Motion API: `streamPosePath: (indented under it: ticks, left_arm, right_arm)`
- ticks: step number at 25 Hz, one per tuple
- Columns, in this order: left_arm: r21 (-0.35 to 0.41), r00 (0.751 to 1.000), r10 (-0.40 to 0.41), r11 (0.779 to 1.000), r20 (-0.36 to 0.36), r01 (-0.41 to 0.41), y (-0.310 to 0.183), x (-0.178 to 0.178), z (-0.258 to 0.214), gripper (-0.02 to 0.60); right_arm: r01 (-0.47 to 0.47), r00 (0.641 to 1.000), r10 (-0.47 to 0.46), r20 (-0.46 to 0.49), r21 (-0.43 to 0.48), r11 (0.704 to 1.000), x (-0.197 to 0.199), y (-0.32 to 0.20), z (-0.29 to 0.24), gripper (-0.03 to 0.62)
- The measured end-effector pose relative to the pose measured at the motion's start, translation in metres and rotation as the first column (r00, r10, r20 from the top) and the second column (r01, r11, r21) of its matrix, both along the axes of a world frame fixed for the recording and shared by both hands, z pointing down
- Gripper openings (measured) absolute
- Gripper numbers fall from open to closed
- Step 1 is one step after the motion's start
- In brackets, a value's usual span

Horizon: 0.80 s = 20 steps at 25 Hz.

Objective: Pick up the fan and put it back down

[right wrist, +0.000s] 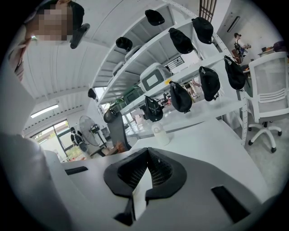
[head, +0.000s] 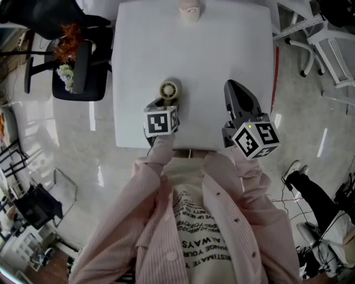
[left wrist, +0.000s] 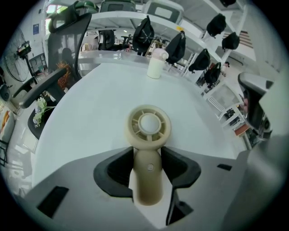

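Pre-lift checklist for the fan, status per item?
1. Left gripper on the handheld fan's handle: ok, pads press both sides.
2. Fan head outside the jaws: ok, it sits beyond the tips.
3. Right gripper out of the way: ok, shut, empty, off to the side.
4. Table around the fan: ok, the cup stands at the far edge.
5. Fan already off the table: cannot tell.

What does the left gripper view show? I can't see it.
A small cream fan lies on a white table, its handle pinched between the left gripper's two black jaws. A pale cup stands near the table's far edge.
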State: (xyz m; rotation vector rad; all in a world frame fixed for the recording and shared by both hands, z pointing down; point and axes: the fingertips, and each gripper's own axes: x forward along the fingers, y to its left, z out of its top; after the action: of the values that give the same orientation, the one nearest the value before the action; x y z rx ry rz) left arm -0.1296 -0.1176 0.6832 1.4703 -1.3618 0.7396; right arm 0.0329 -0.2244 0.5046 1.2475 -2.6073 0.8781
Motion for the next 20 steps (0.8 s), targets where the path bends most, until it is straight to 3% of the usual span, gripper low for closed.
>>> streamPosePath:
  ticks: [9,20]
  left_arm:
    - [0.164,0.996,0.020,0.986,-0.090,-0.005,-0.016,0.013,-0.026,0.183]
    - [0.405,0.989,0.059,0.914,-0.135,0.001,-0.039,0.019,-0.105,0.183]
  right_arm:
    - [-0.009,1.000,0.009,0.000,0.025,1.000,0.002,0.004,-0.013,0.000]
    - [-0.009,1.000,0.010,-0.012,0.091,0.996,0.017,0.006,-0.044,0.000]
